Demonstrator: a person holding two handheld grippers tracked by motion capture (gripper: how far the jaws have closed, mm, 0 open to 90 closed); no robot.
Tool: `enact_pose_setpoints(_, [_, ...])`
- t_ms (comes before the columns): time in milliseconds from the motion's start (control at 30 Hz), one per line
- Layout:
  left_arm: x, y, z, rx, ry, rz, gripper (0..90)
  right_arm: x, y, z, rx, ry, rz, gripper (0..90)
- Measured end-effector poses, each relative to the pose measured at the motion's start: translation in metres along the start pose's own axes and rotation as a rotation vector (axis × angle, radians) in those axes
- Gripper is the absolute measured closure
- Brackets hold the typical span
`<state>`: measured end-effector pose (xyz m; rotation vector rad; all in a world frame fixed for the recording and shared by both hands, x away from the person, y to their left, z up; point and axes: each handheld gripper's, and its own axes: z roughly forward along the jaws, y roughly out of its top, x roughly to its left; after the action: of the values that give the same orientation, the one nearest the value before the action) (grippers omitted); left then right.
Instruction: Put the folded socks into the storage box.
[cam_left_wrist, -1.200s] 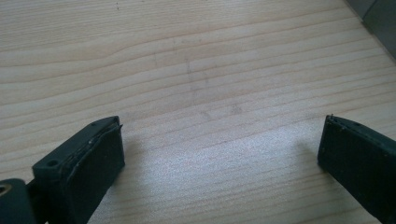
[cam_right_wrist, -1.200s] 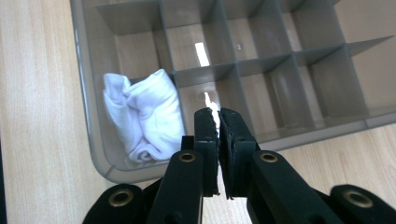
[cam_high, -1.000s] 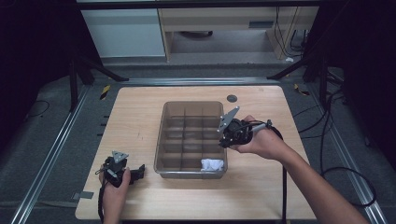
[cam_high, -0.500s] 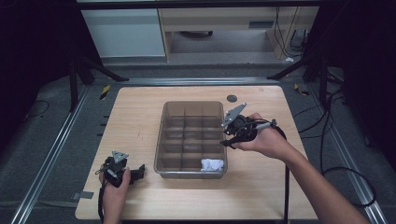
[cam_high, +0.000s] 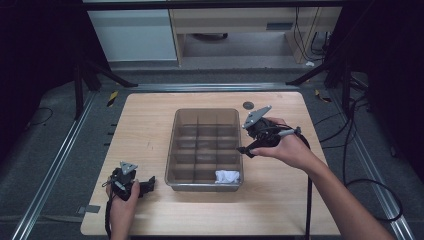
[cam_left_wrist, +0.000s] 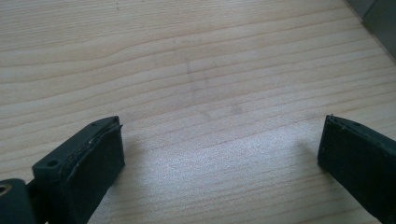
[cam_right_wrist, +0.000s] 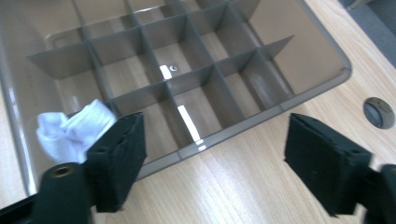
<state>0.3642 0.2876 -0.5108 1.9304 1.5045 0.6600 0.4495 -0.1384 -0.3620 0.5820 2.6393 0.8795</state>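
A translucent grey-brown divided box (cam_high: 175, 150) stands mid-table, and a crumpled white cloth (cam_high: 226, 176) lies in its near right compartment. My right gripper (cam_high: 246, 146) hovers at the box's right rim. In the right gripper view the right gripper (cam_right_wrist: 217, 135) is open; its jaws have just been opening and nothing is between them. They frame the box's rim (cam_right_wrist: 261, 116), with the white cloth (cam_right_wrist: 70, 128) beside one pad. My left gripper (cam_high: 146, 184) rests low at the table's front left. Seen from its own camera, the left gripper (cam_left_wrist: 222, 135) is open over bare wood.
A small black round grommet (cam_high: 248, 105) sits in the wooden tabletop (cam_high: 150, 120) beyond the box; in the right gripper view the grommet (cam_right_wrist: 379, 112) lies at the right. Cables trail off the table's right side. Metal rails run along both table sides.
The right hand has drifted slightly to the right along the box's right rim. The white cloth, the box and the left gripper have stayed put.
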Motion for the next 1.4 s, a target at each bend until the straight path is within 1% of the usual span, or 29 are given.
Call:
enact_pose_setpoints(67, [0.000,0.000,0.000,0.000,0.000,0.000,0.0,-0.001,0.000,0.000,-0.008,-0.012,0.020,14.3])
enact_pose_setpoints(200, [0.000,0.000,0.000,0.000,0.000,0.000,0.0,-0.005,-0.003,-0.002,-0.062,-0.032,0.079,8.0])
enact_pose_setpoints(233, [0.000,0.000,0.000,0.000,0.000,0.000,0.0,-0.006,-0.003,-0.002,-0.072,-0.044,0.094,7.3])
enact_pose_setpoints(300, [0.000,0.000,0.000,0.000,0.000,0.000,0.0,-0.007,-0.005,-0.002,-0.096,-0.064,0.109,5.9])
enact_pose_setpoints(333, [0.000,0.000,0.000,0.000,0.000,0.000,0.0,-0.007,-0.005,-0.002,-0.096,-0.064,0.109,5.9])
enact_pose_setpoints(400, [0.000,0.000,0.000,0.000,0.000,0.000,0.0,-0.009,-0.008,-0.002,-0.129,-0.093,0.137,5.0])
enact_pose_setpoints(467, [0.000,0.000,0.000,0.000,0.000,0.000,0.0,-0.010,-0.010,-0.002,-0.131,-0.114,0.141,4.7])
enact_pose_setpoints(500, [0.000,0.000,0.000,0.000,0.000,0.000,0.0,-0.010,-0.010,-0.002,-0.131,-0.114,0.141,4.7])
enact_pose_setpoints(533, [0.000,0.000,0.000,0.000,0.000,0.000,0.0,-0.012,-0.012,-0.003,-0.130,-0.138,0.147,4.7])
enact_pose_setpoints(567, [0.000,0.000,0.000,0.000,0.000,0.000,0.0,-0.012,-0.012,-0.004,-0.131,-0.146,0.148,4.7])
enact_pose_setpoints(633, [0.000,0.000,0.000,0.000,0.000,0.000,0.0,-0.014,-0.015,-0.006,-0.148,-0.172,0.170,4.8])
enact_pose_setpoints(667, [0.000,0.000,0.000,0.000,0.000,0.000,0.0,-0.015,-0.017,-0.007,-0.163,-0.177,0.192,4.7])
enact_pose_setpoints(700, [0.000,0.000,0.000,0.000,0.000,0.000,0.0,-0.017,-0.020,-0.007,-0.175,-0.185,0.213,4.7])
enact_pose_setpoints(800, [0.000,0.000,0.000,0.000,0.000,0.001,0.0,-0.021,-0.030,-0.007,-0.197,-0.241,0.262,5.6])
enact_pose_setpoints(867, [0.000,0.000,0.000,0.000,0.000,0.000,0.0,-0.025,-0.040,-0.007,-0.210,-0.276,0.308,6.4])
enact_pose_setpoints(933, [0.000,0.000,0.000,0.000,0.000,0.001,0.0,-0.026,-0.049,-0.008,-0.210,-0.312,0.330,7.4])
enact_pose_setpoints(1033, [0.000,0.000,0.000,0.000,0.000,0.000,0.0,-0.029,-0.065,-0.008,-0.218,-0.340,0.372,8.2])
enact_pose_setpoints(1200, [0.000,0.000,0.000,0.000,0.000,0.001,0.0,-0.030,-0.087,-0.005,-0.213,-0.365,0.415,9.7])
enact_pose_setpoints(1400, [0.000,0.000,0.000,0.001,0.001,0.000,0.0,-0.029,-0.108,0.001,-0.204,-0.369,0.453,9.9])
